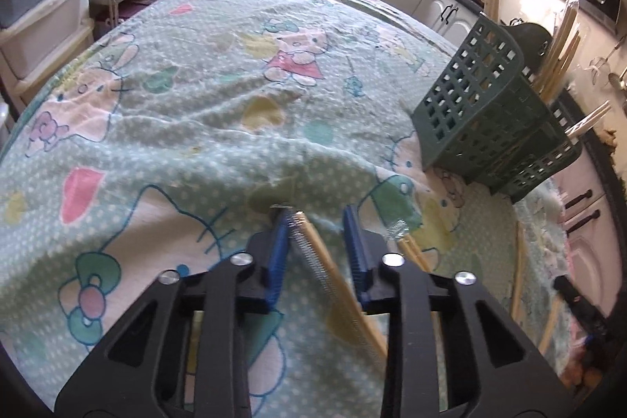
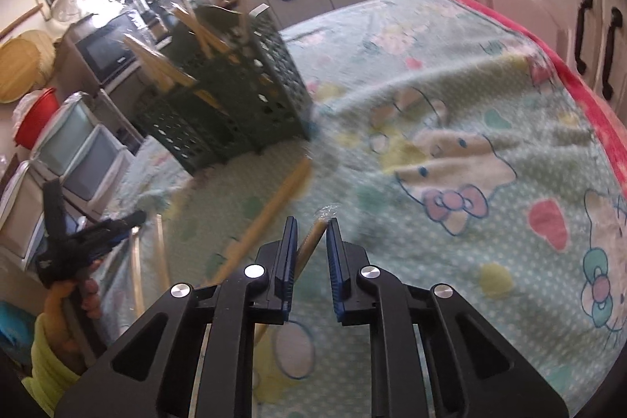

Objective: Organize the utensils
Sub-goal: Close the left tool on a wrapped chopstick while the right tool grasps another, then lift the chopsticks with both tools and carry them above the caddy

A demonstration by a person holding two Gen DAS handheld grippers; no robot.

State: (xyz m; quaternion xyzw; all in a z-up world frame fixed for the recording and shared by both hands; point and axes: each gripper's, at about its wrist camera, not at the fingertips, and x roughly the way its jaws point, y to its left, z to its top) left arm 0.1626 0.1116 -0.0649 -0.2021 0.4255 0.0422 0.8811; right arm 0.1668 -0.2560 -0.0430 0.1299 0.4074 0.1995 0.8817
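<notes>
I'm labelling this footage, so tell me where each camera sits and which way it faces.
Left wrist: on the left gripper, looking down its jaws across the cartoon cloth; green basket to the right.
Right wrist: on the right gripper, facing the same cloth, basket at upper left; the person's hand holds the other gripper at left.
Shared: cloth, basket, wrapped chopsticks.

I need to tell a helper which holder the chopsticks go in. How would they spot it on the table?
Look at the table covered by the pale green cartoon-cat blanket. Near its edge toward the cabinets stands a dark green plastic basket with a square-hole lattice. It is the only upright container there, with wrapped chopsticks already sticking out.
</notes>
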